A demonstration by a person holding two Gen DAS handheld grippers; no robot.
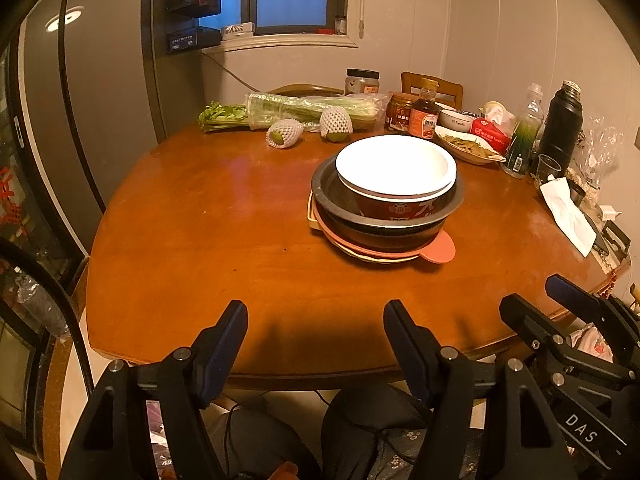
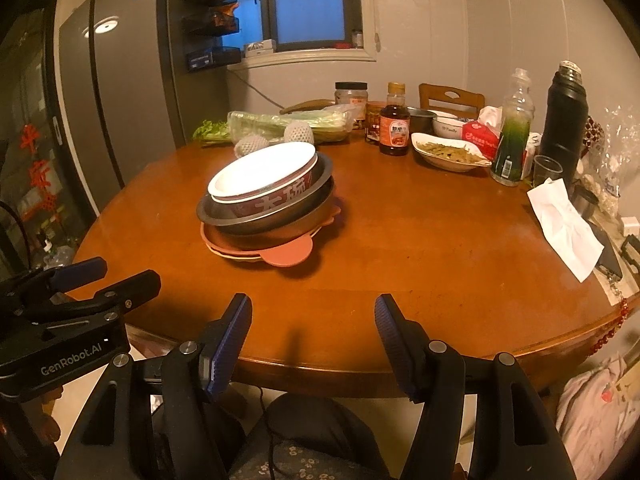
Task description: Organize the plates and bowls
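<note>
A stack of dishes stands in the middle of the round wooden table (image 1: 200, 240). On top is a white-lined red bowl (image 1: 396, 168) (image 2: 260, 176), nested in a metal bowl (image 1: 332, 196) (image 2: 288, 208), on a dark bowl, on a pink plate with a round tab (image 1: 438, 252) (image 2: 290, 254) and a cream plate beneath. My left gripper (image 1: 316, 320) is open and empty above the near table edge, well short of the stack. My right gripper (image 2: 314, 312) is open and empty, also at the near edge; it shows in the left wrist view (image 1: 560, 312).
At the table's back stand celery in plastic (image 1: 304, 110), two netted fruits (image 1: 284, 134), jars, a sauce bottle (image 1: 425, 114), a dish of food (image 1: 468, 146), a tissue pack, a green bottle (image 1: 524, 136) and a black flask (image 1: 560, 128). A paper napkin (image 2: 564, 224) lies right. A fridge stands left.
</note>
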